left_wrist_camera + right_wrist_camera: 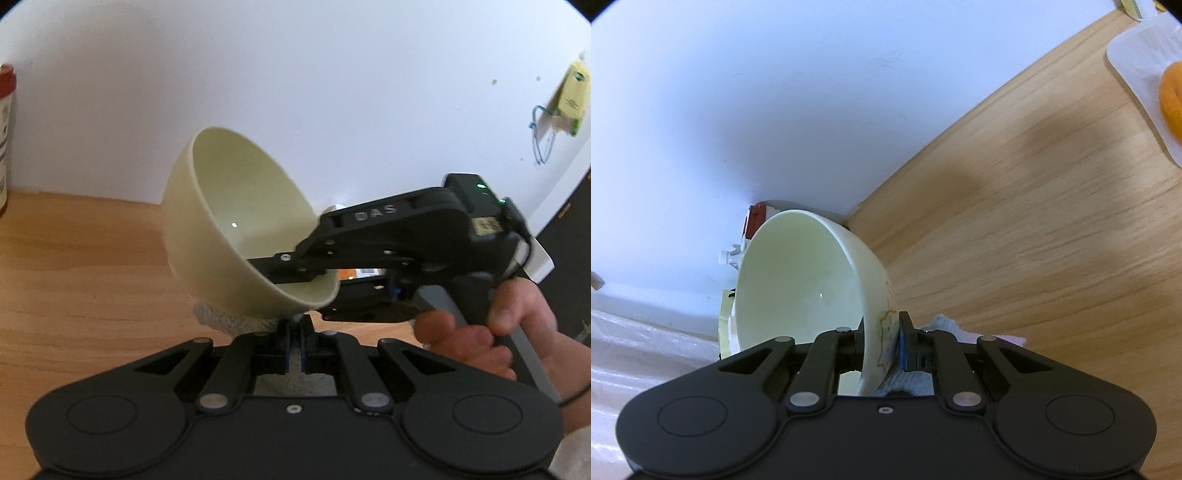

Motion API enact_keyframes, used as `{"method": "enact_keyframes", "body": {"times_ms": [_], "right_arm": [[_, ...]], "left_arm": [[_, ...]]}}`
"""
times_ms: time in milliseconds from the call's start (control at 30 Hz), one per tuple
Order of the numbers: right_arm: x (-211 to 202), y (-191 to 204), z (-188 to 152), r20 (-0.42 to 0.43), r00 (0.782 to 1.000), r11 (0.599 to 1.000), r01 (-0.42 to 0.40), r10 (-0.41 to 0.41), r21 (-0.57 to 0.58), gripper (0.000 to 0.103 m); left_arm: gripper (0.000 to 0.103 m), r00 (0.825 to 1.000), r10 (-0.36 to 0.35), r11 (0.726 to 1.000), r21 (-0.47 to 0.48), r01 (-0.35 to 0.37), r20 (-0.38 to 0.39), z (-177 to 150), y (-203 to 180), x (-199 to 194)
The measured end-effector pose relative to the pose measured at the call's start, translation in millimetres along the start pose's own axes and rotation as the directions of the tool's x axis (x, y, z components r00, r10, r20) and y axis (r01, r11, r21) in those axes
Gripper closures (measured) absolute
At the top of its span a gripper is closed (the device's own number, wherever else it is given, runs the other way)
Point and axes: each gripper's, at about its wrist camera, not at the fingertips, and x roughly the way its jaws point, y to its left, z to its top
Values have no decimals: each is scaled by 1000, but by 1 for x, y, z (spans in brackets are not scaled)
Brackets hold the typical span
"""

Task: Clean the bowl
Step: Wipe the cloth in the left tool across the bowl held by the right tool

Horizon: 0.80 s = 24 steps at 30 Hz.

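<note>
We are clamping the tilted bowl (798, 295) rim w/ right gripper (882, 343); left gripper (294, 345), just below it, is pinching a cloth (229, 321).

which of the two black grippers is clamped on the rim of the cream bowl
The right gripper, one finger inside the tilted cream bowl and one outside. The left gripper instead pinches a white cloth below the bowl.
</note>
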Motion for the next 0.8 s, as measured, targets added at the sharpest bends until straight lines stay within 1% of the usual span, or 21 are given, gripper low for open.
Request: {"method": "enact_keyframes", "body": {"times_ms": [233,400,433,533,700,800], "right_arm": [[26,-11,12,-7,1000,1000,-23,23,4,88],[57,-30,17,-21,998,998,-54,55,22,88],[58,-33,16,-23,998,998,-58,58,23,88],[83,-47,19,-30,998,998,-56,56,15,88],[119,-69,24,-26,998,999,-52,52,8,88],[130,-75,26,-26,999,999,-43,43,5,88]], "left_arm": [[99,999,0,997,74,-2,39,1,-7,-32],[99,999,11,997,73,-15,44,-3,0,-46],[99,999,15,997,69,-18,39,-4,2,-46],[99,999,22,998,56,-23,33,-2,0,-47],[99,999,37,999,32,-38,23,7,3,-38],[99,999,45,999,22,-45,14,9,7,-32]]}}
